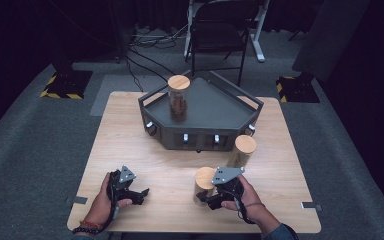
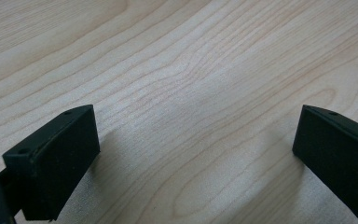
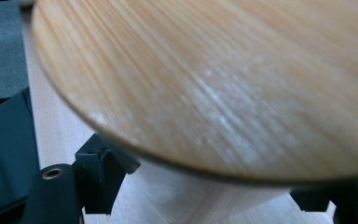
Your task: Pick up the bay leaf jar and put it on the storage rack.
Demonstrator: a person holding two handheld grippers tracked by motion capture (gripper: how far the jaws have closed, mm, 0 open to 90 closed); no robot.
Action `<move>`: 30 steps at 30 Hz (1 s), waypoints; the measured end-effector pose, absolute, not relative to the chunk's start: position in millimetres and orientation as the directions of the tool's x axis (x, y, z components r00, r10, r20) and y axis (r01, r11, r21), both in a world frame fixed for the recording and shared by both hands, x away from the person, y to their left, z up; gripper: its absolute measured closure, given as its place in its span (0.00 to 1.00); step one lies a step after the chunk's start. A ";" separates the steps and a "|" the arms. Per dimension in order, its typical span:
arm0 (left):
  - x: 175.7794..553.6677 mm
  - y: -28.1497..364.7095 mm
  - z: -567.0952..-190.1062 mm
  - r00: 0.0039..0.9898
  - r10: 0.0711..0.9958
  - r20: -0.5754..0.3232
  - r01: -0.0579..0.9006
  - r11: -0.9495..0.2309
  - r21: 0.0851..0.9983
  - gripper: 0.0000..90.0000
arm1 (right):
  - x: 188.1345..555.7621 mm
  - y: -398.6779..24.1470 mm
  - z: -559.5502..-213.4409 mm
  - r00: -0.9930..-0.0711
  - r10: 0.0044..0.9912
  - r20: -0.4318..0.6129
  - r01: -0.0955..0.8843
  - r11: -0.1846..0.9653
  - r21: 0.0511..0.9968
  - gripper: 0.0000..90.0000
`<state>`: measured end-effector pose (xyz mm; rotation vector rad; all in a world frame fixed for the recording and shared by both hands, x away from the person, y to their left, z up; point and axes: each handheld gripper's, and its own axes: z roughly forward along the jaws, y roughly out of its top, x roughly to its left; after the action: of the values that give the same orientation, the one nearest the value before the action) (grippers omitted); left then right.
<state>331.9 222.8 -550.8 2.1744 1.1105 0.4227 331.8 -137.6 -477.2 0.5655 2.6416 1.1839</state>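
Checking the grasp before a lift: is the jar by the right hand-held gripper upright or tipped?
Upright: the jar stands on the table with its wooden lid on top, the right hand-held gripper shut on its side.

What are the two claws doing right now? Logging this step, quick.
Left claw: open, nothing between its jaws, over the bare wooden table.
Right claw: closed on the clear cylindrical jar with the round wooden lid.

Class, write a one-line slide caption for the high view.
Right gripper clamps a wooden-lidded jar on the pale wooden table; left gripper open.
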 end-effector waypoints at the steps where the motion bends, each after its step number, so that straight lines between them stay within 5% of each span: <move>1: 331.9 222.8 -550.8 0.589 0.808 -0.008 0.598 -0.429 0.677 0.00 | 332.3 -139.0 -475.8 -0.906 0.423 -0.017 0.268 0.604 0.750 0.28; 30: 332.1 222.8 -550.8 0.590 0.807 -0.009 0.597 -0.429 0.677 0.00 | 352.4 -154.9 -401.6 -0.856 0.514 -0.058 0.285 0.561 0.777 0.28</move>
<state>332.1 222.8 -550.8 2.1749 1.1089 0.4219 352.4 -154.9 -401.6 0.6612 2.5193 1.1796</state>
